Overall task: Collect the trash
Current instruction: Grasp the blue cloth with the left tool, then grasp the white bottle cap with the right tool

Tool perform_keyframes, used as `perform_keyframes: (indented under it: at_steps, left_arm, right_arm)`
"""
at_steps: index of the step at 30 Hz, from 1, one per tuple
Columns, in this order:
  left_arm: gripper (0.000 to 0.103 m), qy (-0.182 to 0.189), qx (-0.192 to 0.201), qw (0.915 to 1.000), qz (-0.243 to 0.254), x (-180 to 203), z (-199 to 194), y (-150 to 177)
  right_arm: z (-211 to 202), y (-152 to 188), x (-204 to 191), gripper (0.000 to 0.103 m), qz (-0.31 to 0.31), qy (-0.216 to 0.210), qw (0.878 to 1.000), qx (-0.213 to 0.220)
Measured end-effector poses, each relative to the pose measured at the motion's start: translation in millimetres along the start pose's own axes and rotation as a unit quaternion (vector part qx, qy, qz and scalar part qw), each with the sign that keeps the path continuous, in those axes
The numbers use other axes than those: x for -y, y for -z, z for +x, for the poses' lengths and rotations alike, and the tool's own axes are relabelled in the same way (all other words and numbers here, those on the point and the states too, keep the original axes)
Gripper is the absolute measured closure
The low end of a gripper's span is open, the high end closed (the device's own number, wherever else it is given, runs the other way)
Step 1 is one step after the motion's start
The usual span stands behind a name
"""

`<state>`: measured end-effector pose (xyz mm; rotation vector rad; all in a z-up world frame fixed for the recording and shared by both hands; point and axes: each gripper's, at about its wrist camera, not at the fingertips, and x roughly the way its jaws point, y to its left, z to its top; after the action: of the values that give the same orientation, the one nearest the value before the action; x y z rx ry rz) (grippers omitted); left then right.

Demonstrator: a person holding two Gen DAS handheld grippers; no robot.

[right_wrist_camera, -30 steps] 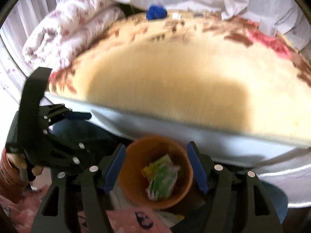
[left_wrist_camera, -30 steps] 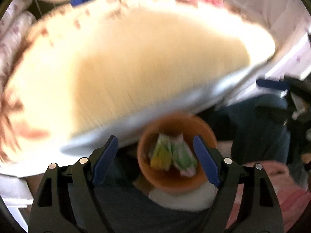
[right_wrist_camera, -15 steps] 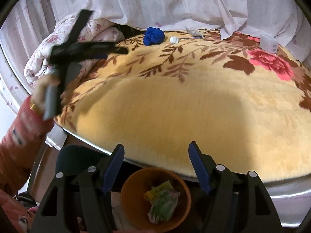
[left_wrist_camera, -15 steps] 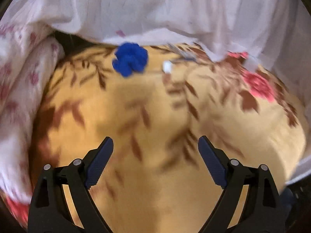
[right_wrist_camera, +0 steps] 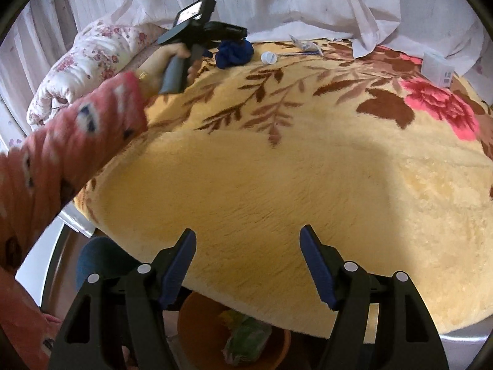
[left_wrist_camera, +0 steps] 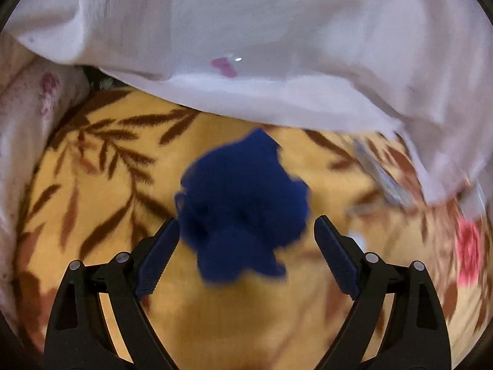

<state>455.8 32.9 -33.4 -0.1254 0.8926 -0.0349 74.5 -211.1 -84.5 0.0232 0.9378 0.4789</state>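
Observation:
A crumpled dark blue wad (left_wrist_camera: 243, 209) lies on the yellow flowered blanket (left_wrist_camera: 92, 215). My left gripper (left_wrist_camera: 243, 228) stands open around it, a pad on each side; no squeeze shows. From the right wrist view that left gripper (right_wrist_camera: 234, 32) is at the far side of the bed, held by a hand in a pink sleeve (right_wrist_camera: 61, 160), right at the blue wad (right_wrist_camera: 235, 51). My right gripper (right_wrist_camera: 248, 236) is open and empty over the blanket's near edge. Below it sits the orange bin (right_wrist_camera: 191, 333) holding green wrappers (right_wrist_camera: 246, 336).
A white cap (right_wrist_camera: 269, 58), a clear wrapper (right_wrist_camera: 303, 46) and a small white box (right_wrist_camera: 437, 69) lie near the far edge of the bed. A white sheet (left_wrist_camera: 277, 46) hangs just behind the wad. A flowered quilt (right_wrist_camera: 86, 64) is bunched at the left.
My left gripper swung away from the orange bin and across the blanket up to the blue wad. My right gripper edged forward over the bed, so the bin dropped lower in its view.

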Motion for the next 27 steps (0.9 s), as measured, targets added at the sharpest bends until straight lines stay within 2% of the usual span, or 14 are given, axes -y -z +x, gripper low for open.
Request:
perform_keyframes:
  at_steps: [4,5,6,10,13,18,21,27]
  left_arm:
    - [0.019,0.017,-0.003,0.9997,-0.020,-2,22,-16]
    - [0.033,0.025,-0.001,0.9995,-0.017,-1,24,-17]
    - [0.036,0.031,-0.003,0.9994,-0.015,1,26,-18]
    - [0.040,0.023,0.005,0.9997,0.009,8,25,-15]
    - [0.042,0.032,0.011,0.9994,0.010,5,15,-8]
    - [0.042,0.047,0.036,0.9980,0.025,-11,-30,7]
    - [0.042,0.042,0.047,0.9973,0.036,-22,-67,25]
    - [0.042,0.025,0.062,0.9956,0.065,-39,-130,69]
  right_arm:
    - [-1,-9,1,0.034,-0.009,0.002,1.000,0.002]
    - [0,-11,0,0.034,-0.012,0.003,1.000,0.003]
    - [1,-13,0,0.034,-0.014,0.003,1.000,0.002]
    - [4,-22,1,0.034,-0.011,0.002,1.000,0.004]
    - [6,-29,2,0.034,-0.009,0.001,1.000,0.007]
    - [10,-62,8,0.034,-0.011,-0.001,1.000,0.029]
    - [22,-99,9,0.034,-0.021,-0.007,0.998,0.050]
    - [82,-187,4,0.034,-0.033,-0.006,0.997,0.076]
